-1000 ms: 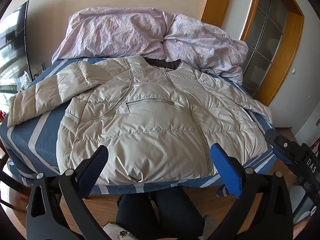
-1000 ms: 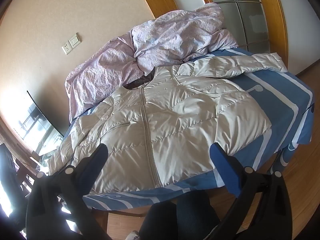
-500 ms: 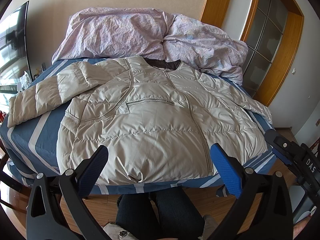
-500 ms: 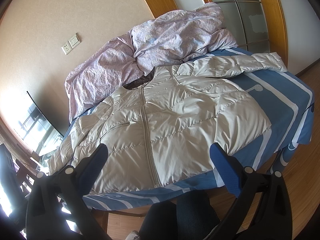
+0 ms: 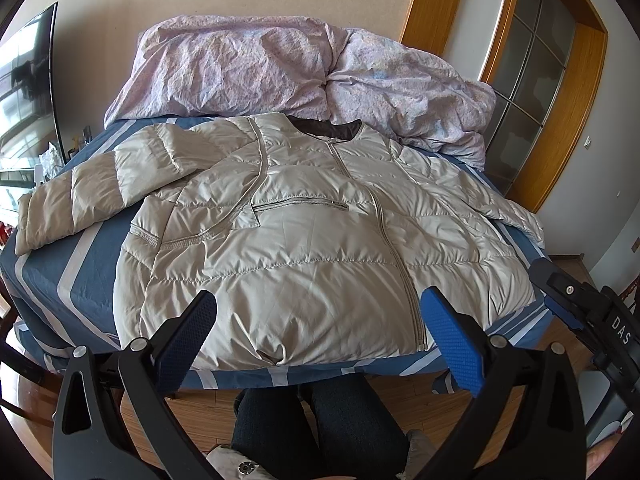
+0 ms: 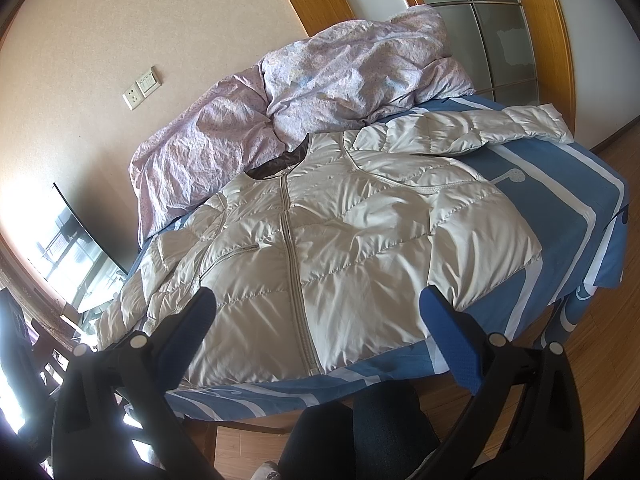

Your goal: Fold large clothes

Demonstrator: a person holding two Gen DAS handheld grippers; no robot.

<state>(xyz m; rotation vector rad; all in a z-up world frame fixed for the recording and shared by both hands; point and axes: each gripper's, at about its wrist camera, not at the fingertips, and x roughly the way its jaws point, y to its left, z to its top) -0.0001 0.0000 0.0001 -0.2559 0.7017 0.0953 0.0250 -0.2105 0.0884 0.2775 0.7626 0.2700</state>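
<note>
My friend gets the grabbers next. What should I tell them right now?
Left gripper: open, empty, held short of the hem.
Right gripper: open, empty, also short of the bed.
The shiny beige quilted puffer jacket lies flat, front up and zipped, on the blue-and-white striped bedsheet, both sleeves spread out; crumpled lilac duvet behind the collar.
Done: jacket laid out.
Left: every fold; probably sleeves in first, then the body.

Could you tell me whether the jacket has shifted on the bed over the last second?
No. The jacket lies the same against the bed's blue stripes and the pillows in both views.
</note>
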